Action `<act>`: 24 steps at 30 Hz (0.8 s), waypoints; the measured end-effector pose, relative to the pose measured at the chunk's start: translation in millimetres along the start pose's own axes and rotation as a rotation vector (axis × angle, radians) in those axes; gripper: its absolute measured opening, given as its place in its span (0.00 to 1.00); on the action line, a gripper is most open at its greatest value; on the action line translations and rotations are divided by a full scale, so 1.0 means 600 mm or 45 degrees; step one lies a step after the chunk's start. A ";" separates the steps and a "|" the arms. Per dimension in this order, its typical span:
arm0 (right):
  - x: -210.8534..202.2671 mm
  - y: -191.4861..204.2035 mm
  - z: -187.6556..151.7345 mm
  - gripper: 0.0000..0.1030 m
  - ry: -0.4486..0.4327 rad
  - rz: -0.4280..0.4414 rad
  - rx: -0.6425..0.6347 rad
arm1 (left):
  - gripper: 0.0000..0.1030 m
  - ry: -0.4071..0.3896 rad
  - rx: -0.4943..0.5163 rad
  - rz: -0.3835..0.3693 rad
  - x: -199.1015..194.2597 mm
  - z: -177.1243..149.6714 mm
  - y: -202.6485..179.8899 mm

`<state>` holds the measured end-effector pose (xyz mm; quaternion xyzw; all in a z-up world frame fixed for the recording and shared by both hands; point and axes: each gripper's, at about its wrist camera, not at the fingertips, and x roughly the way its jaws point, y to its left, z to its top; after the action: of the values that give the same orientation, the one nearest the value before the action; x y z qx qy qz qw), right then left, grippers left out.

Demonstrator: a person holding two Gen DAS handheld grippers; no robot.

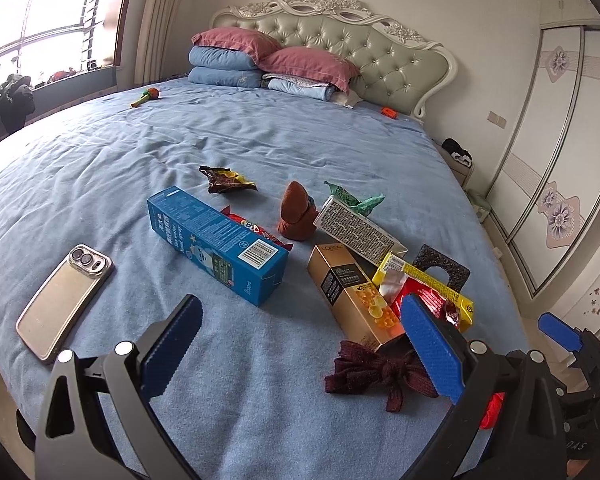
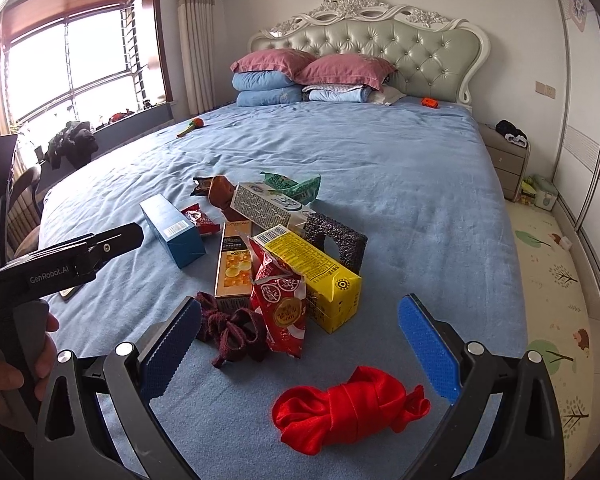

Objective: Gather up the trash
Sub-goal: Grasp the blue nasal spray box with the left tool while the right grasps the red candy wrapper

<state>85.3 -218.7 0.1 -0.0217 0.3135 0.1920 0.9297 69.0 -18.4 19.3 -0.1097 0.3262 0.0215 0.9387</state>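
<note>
Trash lies in a heap on the blue bed point(image 1: 260, 140): a blue carton point(image 1: 216, 244), a gold L'Oreal box point(image 1: 354, 298), a white box point(image 1: 356, 228), a yellow carton point(image 2: 316, 276), a red snack bag point(image 2: 280, 304), a green wrapper point(image 2: 296, 188) and a dark wrapper point(image 1: 224, 180). My left gripper point(image 1: 304, 332) is open and empty, just short of the blue carton and gold box. My right gripper point(image 2: 300, 336) is open and empty, just short of the red snack bag. The left gripper also shows at the left of the right wrist view point(image 2: 80, 256).
A phone point(image 1: 64, 300) lies at the left. A maroon scrunchie point(image 1: 376, 372), a red cloth knot point(image 2: 348, 404), a brown plush point(image 1: 296, 212) and a black foam piece point(image 2: 336, 244) lie among the trash. Pillows point(image 1: 260, 60) are at the headboard. A nightstand point(image 2: 508, 160) and wardrobe point(image 1: 560, 152) stand right.
</note>
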 end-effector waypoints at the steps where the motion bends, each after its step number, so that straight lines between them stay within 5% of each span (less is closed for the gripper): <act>1: 0.004 0.002 0.005 0.92 0.008 0.008 -0.013 | 0.96 0.010 -0.017 0.001 0.006 0.004 0.003; 24: 0.180 0.046 0.151 0.89 0.264 0.281 -0.307 | 0.96 0.193 -0.493 0.144 0.150 0.077 0.109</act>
<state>205.8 -141.7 11.3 -0.1180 0.3827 0.3257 0.8565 160.3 52.9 -13.5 -0.2708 0.3914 0.1280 0.8701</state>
